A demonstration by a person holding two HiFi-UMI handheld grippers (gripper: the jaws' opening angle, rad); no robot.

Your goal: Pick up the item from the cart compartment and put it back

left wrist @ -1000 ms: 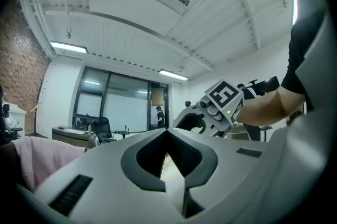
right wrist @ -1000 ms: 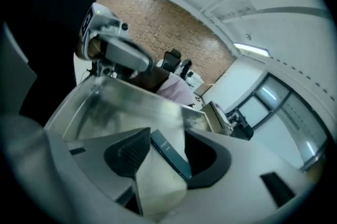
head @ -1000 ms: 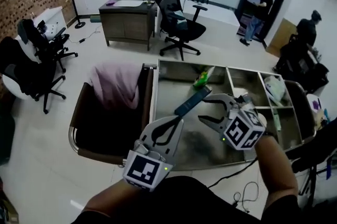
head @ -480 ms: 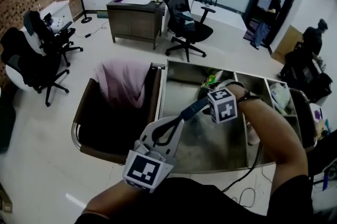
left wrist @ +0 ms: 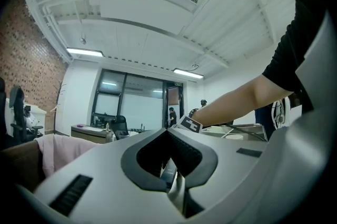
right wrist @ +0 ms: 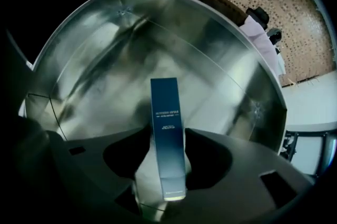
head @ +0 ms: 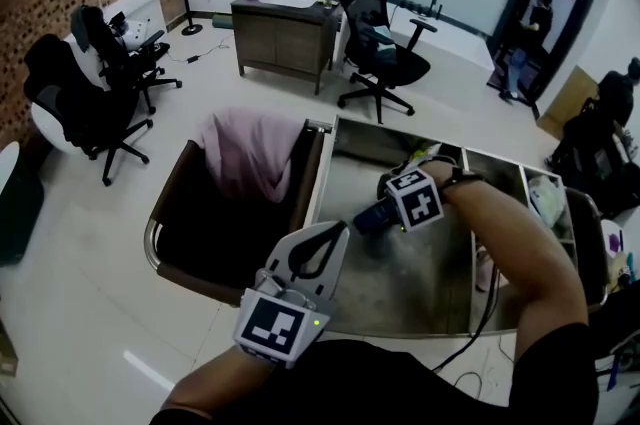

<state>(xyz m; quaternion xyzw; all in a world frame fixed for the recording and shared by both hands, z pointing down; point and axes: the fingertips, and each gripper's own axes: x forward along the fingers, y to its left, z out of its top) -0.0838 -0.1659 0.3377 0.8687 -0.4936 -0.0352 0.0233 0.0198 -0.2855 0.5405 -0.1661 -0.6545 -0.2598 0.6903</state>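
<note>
A slim dark blue box stands out lengthwise from between the jaws of my right gripper, which is shut on it. In the head view that gripper reaches into the steel cart compartment, and the box points left and low over the floor of the compartment. My left gripper hovers at the compartment's near left corner, shut and empty, a short way from the box. In its own view the left gripper points level across the room.
A brown bin with a pink cloth stands against the cart's left side. Smaller compartments at the right hold a white bag. Office chairs, a desk and people by the far door lie beyond.
The blue box has gone from the left gripper's tips to the right gripper, which closed on it and carried it down into the compartment. The left gripper stayed put.
</note>
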